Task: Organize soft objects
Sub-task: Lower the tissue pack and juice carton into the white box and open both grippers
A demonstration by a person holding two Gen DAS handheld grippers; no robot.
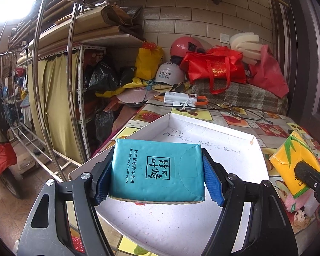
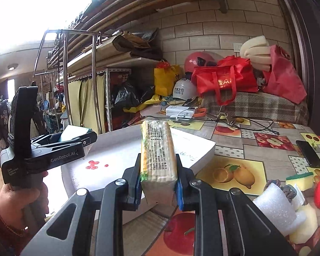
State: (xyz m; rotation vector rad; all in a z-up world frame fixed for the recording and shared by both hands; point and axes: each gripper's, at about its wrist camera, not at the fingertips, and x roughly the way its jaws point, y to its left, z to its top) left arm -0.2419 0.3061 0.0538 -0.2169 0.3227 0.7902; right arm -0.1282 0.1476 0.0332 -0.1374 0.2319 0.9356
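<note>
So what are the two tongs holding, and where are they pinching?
The left tongs pinch the teal tissue pack by its two short ends. The right tongs squeeze the yellow tissue pack across its flat faces, near its close end.

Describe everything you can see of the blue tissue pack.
The blue tissue pack is a soft, flat rectangular packet in teal plastic wrap, printed with dark Chinese characters and "Bamboo pulp color paper". The left gripper clamps its two short sides between blue pads, holding it tilted, face to the camera, over the white box.
</note>
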